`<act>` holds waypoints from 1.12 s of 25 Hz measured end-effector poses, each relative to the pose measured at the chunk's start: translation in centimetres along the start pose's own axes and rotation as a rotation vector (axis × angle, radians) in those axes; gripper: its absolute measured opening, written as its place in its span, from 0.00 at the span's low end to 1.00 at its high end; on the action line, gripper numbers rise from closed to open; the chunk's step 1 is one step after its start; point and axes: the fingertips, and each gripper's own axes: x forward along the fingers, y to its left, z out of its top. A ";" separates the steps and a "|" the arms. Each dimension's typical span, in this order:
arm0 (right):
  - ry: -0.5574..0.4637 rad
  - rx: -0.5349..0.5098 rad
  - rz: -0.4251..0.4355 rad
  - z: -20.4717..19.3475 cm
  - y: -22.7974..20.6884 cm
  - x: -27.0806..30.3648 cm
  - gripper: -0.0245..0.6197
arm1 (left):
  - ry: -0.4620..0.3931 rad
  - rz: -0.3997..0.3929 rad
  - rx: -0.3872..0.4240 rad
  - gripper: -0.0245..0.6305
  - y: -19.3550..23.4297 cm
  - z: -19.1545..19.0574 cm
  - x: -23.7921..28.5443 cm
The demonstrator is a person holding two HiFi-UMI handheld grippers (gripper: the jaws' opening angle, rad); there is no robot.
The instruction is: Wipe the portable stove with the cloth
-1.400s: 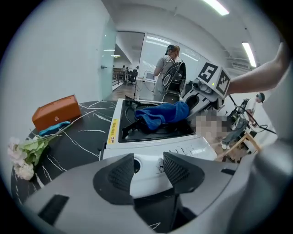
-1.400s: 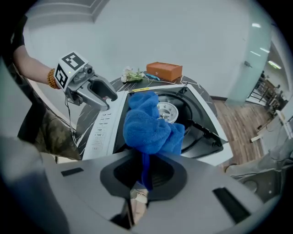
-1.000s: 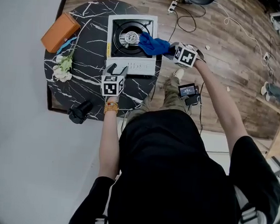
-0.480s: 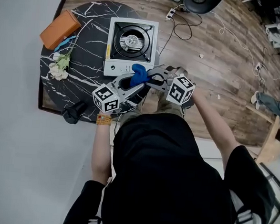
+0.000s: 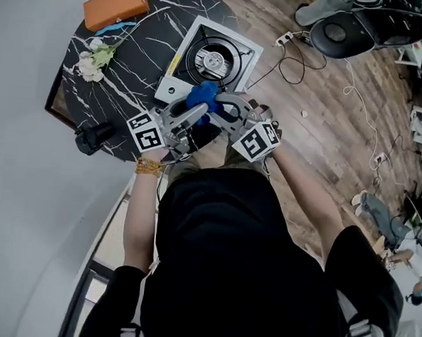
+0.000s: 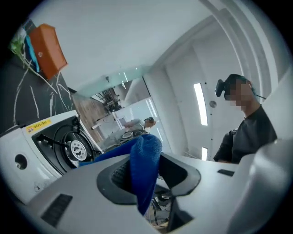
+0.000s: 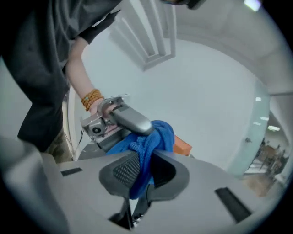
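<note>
The white portable stove [image 5: 176,74] with its black burner stands on the round black marble table [image 5: 129,54]; the left gripper view shows the stove [image 6: 27,151] at lower left. The blue cloth [image 5: 202,94] is up in the air near the stove's front edge, held between both grippers. My left gripper [image 5: 198,108] comes from the left, its jaws closing on one fold of the cloth [image 6: 145,155]. My right gripper [image 5: 217,104] meets it from the right, its jaws opening with the cloth [image 7: 158,137] still pinched between the pads.
On the table's far side lie an orange box [image 5: 116,5] and white flowers [image 5: 89,62]; a black object [image 5: 94,136] sits at its near left edge. Cables and a power strip [image 5: 285,40] lie on the wood floor by a black chair base [image 5: 365,27].
The cloth came off the stove top and rose toward me in the right gripper. The left gripper lifted from the table, swung in and closed on the cloth.
</note>
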 end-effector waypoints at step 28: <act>0.502 -0.322 0.648 -17.0 -17.4 15.2 0.08 | 0.064 1.462 0.193 0.33 15.6 -7.7 -7.6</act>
